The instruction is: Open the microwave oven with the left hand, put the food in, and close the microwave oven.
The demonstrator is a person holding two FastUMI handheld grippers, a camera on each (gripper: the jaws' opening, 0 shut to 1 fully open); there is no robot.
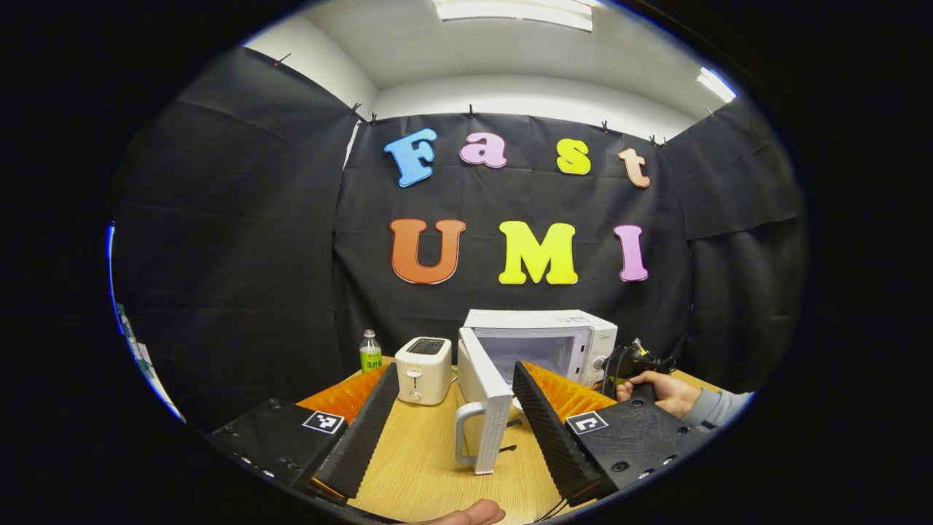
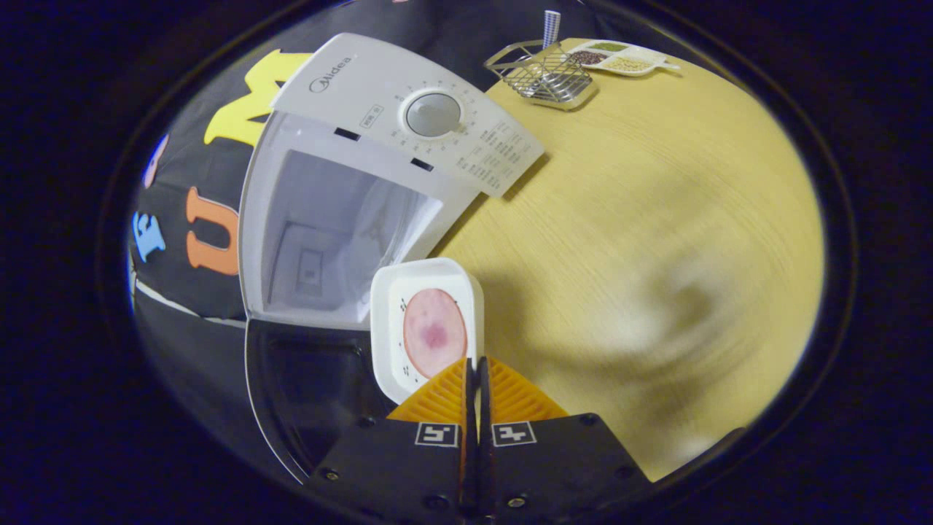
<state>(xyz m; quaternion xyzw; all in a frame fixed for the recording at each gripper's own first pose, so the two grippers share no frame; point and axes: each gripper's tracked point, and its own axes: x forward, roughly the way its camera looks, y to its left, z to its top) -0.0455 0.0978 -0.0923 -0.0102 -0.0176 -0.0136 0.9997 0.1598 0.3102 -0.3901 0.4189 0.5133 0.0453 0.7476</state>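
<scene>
Right jaws (image 2: 475, 372) pinch the food tray's (image 2: 426, 328) rim before the open microwave (image 2: 350, 182); left jaws (image 1: 455, 408) gape wide.

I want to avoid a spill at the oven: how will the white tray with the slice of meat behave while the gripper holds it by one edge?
The white tray looks thin and shallow, so probably light and slightly flexible. The right gripper pinches only its near rim, so the far end may sag or tilt. The meat slice lies flat and loose; it could slide if the tray tips towards the microwave.
</scene>
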